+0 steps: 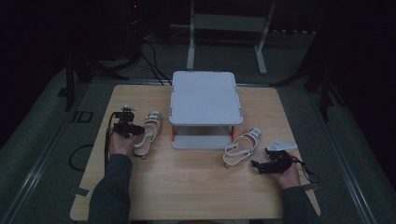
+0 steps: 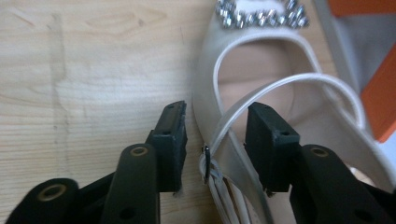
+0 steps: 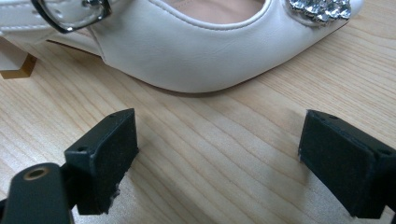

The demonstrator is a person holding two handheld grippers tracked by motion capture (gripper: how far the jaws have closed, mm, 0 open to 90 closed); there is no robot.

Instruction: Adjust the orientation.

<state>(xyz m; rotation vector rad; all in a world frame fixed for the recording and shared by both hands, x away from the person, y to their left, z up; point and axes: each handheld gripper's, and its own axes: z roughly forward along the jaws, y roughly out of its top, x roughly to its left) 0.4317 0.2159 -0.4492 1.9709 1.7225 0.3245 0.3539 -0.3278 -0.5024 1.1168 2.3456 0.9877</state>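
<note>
Work in hand: two white strappy shoes lie on the desk, one on each side of a small two-level stand; each gripper is at its own shoe, probably to lift the pair onto the stand.
Left shoe: just left of the stand, jewelled toe pointing away from the person, heel end toward the hand.
Left gripper: jaws open, set astride the shoe's side edge where the thin straps cross near a small buckle; one jaw is outside on the wood, the other over the insole. Nothing is pinched yet. That narrow edge looks chosen because it gives the pads something firm to close on.
Right shoe: right of the stand's lower shelf, angled, toe toward the stand.
Right gripper: jaws wide apart, low over bare wood, just short of the shoe's side wall, not touching it. The wide gap suits the broad body of the shoe.
Stand: pale flat top over a lower shelf with orange posts, at the far middle of the desk, so both shoes have a short trip.
Desk: light wood grain, matt, otherwise bare.
Room: dark; grey floor, black cables, white frame legs behind the desk.
</note>
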